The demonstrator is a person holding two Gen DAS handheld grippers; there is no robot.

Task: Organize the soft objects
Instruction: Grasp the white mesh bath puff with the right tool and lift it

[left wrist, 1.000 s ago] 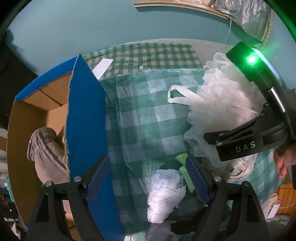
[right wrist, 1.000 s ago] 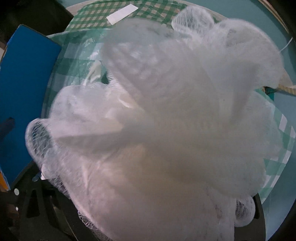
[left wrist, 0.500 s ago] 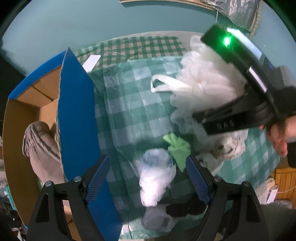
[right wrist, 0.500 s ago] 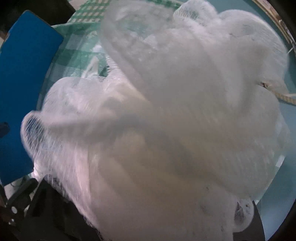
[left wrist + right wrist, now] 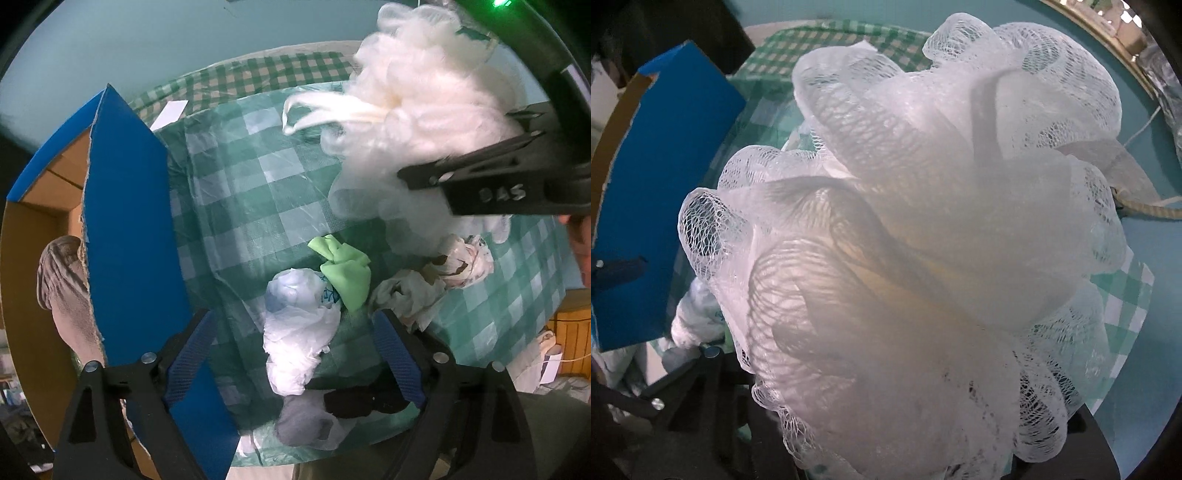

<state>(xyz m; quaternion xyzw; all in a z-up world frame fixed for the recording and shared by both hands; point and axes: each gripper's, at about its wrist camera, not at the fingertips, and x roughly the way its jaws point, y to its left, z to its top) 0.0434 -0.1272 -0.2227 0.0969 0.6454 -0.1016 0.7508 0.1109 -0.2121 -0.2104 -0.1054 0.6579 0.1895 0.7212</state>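
The right gripper has just been closing on the fluffy white mesh bath sponge — lifted above the green-checked worktop; the left gripper hangs wide open, empty.

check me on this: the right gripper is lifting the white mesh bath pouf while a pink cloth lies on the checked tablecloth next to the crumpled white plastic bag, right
Not quite: the cloth is light green, not pink, as the left wrist view shows. The rest holds: the right gripper, whose jaws have just been closing, has the white mesh bath pouf raised, and the cloth lies on the checked tablecloth next to the crumpled white plastic bag.
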